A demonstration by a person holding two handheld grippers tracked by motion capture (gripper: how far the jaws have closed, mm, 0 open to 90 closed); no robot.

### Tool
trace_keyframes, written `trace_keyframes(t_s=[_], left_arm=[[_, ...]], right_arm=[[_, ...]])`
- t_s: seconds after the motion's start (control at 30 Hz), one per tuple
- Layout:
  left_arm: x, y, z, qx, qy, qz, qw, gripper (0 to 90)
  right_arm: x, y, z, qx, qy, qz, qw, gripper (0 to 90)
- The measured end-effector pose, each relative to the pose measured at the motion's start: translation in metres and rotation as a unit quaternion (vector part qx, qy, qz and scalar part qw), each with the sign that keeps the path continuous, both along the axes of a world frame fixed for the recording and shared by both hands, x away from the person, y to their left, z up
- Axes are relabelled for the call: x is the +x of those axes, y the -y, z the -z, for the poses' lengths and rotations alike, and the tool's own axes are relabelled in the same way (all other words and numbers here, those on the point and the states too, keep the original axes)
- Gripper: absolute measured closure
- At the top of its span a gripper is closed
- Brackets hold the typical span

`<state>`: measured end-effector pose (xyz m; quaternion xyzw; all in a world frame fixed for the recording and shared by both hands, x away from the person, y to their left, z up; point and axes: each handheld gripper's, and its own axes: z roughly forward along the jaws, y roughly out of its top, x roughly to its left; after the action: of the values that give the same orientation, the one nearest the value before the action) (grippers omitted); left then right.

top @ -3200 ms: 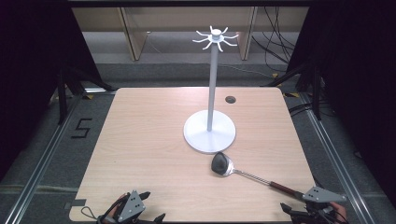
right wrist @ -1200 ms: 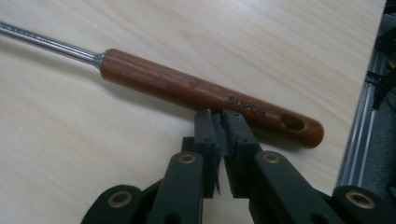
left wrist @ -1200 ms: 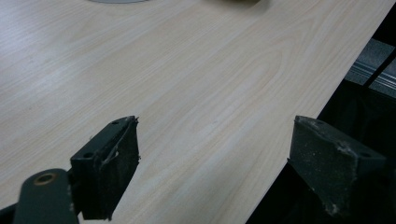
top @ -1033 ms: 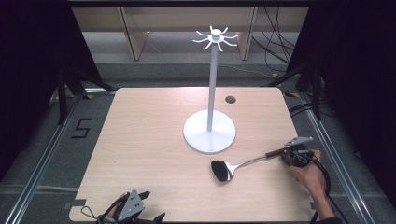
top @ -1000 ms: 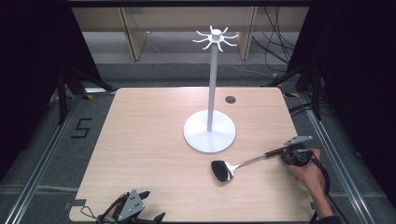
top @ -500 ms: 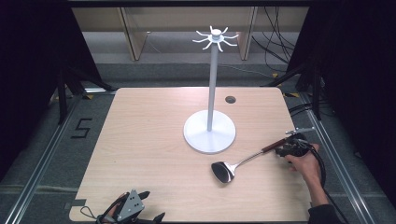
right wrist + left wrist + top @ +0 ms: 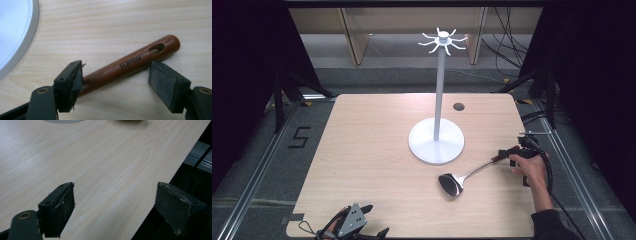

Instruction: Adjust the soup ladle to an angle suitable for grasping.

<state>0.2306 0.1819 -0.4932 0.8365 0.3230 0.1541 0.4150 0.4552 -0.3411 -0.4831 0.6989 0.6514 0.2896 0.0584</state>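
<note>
Right gripper (image 7: 117,82), jaws just opened around the wooden handle (image 7: 130,63) of the ladle (image 7: 469,175) near the stand (image 7: 436,145), faces a rigid, bowl-heavy utensil best gripped mid-handle.

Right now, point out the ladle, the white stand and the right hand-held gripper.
ladle (image 7: 451,183), high view, on its bowl
white stand (image 7: 436,146), high view, on its round base
right hand-held gripper (image 7: 116,75), right gripper view, midway between its fingertips
</note>
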Motion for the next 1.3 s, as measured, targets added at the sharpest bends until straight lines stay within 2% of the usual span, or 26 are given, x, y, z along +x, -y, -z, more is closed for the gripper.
trace_keyframes(t_s=[0.07, 0.1, 0.13, 0.17, 0.2, 0.23, 0.27, 0.33, 0.37, 0.4, 0.43, 0.47, 0.5, 0.57, 0.6, 0.7, 0.73, 0.8, 0.83, 0.87, 0.93, 1.03, 1.1, 1.17, 1.27, 1.3], left_arm=[[0.0, -0.001, 0.0, 0.004, -0.001, 0.004, 1.0, 15.6], [0.0, -0.001, 0.0, 0.004, 0.0, 0.003, 1.0, 15.6], [0.0, 0.001, 0.0, -0.009, 0.0, -0.004, 1.0, 15.6], [0.0, 0.0, 0.0, -0.002, 0.001, -0.001, 1.0, 15.6], [0.0, -0.001, -0.001, 0.005, 0.005, 0.0, 1.0, 15.6], [-0.001, 0.0, -0.001, -0.002, 0.005, 0.001, 1.0, 15.6], [0.0, -0.001, -0.001, 0.005, 0.003, 0.005, 1.0, 15.6], [0.0, 0.0, 0.0, 0.001, 0.009, -0.002, 1.0, 15.6], [0.0, 0.0, 0.0, 0.003, 0.009, 0.0, 1.0, 15.6], [-0.001, 0.0, -0.001, -0.003, 0.003, 0.003, 1.0, 15.6], [-0.002, 0.002, 0.0, -0.015, 0.004, -0.002, 0.9999, 15.6], [-0.001, -0.001, -0.001, 0.005, 0.006, 0.003, 1.0, 15.6], [-0.001, -0.001, -0.001, 0.005, 0.006, 0.003, 1.0, 15.6], [-0.001, 0.0, -0.001, -0.011, 0.0, 0.004, 0.9999, 15.6], [0.0, -0.001, -0.001, 0.004, 0.004, 0.006, 1.0, 15.6], [-0.001, 0.0, -0.001, 0.0, 0.006, 0.002, 1.0, 15.6], [-0.001, 0.001, -0.001, -0.015, 0.0, 0.002, 0.9999, 15.6], [-0.001, 0.0, -0.001, -0.002, 0.003, 0.005, 1.0, 15.6], [-0.001, 0.0, -0.001, -0.001, 0.005, 0.003, 1.0, 15.6], [-0.001, 0.0, 0.0, -0.002, 0.005, 0.003, 1.0, 15.6], [0.0, -0.001, -0.002, 0.004, 0.003, 0.008, 1.0, 15.6], [-0.001, 0.001, 0.0, -0.003, 0.004, 0.002, 1.0, 15.6], [0.0, -0.001, -0.001, 0.004, 0.005, 0.007, 1.0, 15.6], [0.0, 0.0, -0.001, -0.004, 0.002, 0.006, 1.0, 15.6], [-0.002, 0.001, 0.0, -0.014, 0.004, 0.002, 0.9999, 15.6], [0.0, 0.0, -0.001, -0.002, 0.004, 0.006, 1.0, 15.6]], right_arm=[[0.006, -0.002, 0.001, 0.0, 0.003, 0.006, 1.0, 26.7], [0.011, 0.003, 0.01, -0.047, 0.062, -0.016, 0.9968, 25.7], [0.011, 0.003, 0.01, -0.047, 0.062, -0.016, 0.9968, 25.7], [0.011, -0.005, 0.002, -0.011, -0.001, 0.011, 0.9999, 24.4], [0.017, -0.015, 0.0, -0.027, -0.017, 0.03, 0.9991, 26.0], [0.017, -0.015, 0.0, -0.027, -0.017, 0.03, 0.9991, 26.0], [0.024, -0.015, 0.003, -0.071, 0.004, -0.007, 0.9974, 26.0], [0.027, -0.022, 0.004, -0.07, 0.008, 0.007, 0.9975, 26.0], [0.033, -0.025, 0.003, -0.09, 0.002, -0.019, 0.9958, 26.3], [0.034, -0.028, 0.002, -0.094, -0.001, -0.017, 0.9954, 27.4], [0.035, -0.033, 0.001, -0.084, -0.012, -0.012, 0.9963, 28.9], [0.037, -0.032, 0.001, -0.1, -0.01, -0.032, 0.9944, 29.9], [0.037, -0.032, 0.001, -0.1, -0.01, -0.032, 0.9944, 29.9], [0.039, -0.039, -0.002, -0.097, -0.039, -0.021, 0.9943, 32.6], [0.042, -0.04, -0.003, -0.097, -0.042, -0.018, 0.9942, 35.0], [0.044, -0.043, -0.004, -0.108, -0.047, -0.02, 0.9928, 40.9], [0.047, -0.045, -0.005, -0.129, -0.058, -0.028, 0.9896, 45.0], [0.046, -0.044, -0.006, -0.13, -0.059, -0.04, 0.989, 47.1], [0.046, -0.044, -0.006, -0.142, -0.058, -0.058, 0.9865, 50.0], [0.047, -0.049, -0.006, -0.133, -0.058, -0.045, 0.9884, 52.5], [0.048, -0.052, -0.007, -0.137, -0.059, -0.055, 0.9873, 56.4], [0.049, -0.057, -0.006, -0.166, -0.059, -0.073, 0.9817, 62.7], [0.05, -0.059, -0.007, -0.16, -0.066, -0.074, 0.982, 64.4], [0.05, -0.061, -0.007, -0.157, -0.066, -0.063, 0.9834, 67.3], [0.051, -0.063, -0.007, -0.168, -0.069, -0.066, 0.9812, 70.9], [0.051, -0.064, -0.007, -0.156, -0.063, -0.071, 0.9832, 73.2]])
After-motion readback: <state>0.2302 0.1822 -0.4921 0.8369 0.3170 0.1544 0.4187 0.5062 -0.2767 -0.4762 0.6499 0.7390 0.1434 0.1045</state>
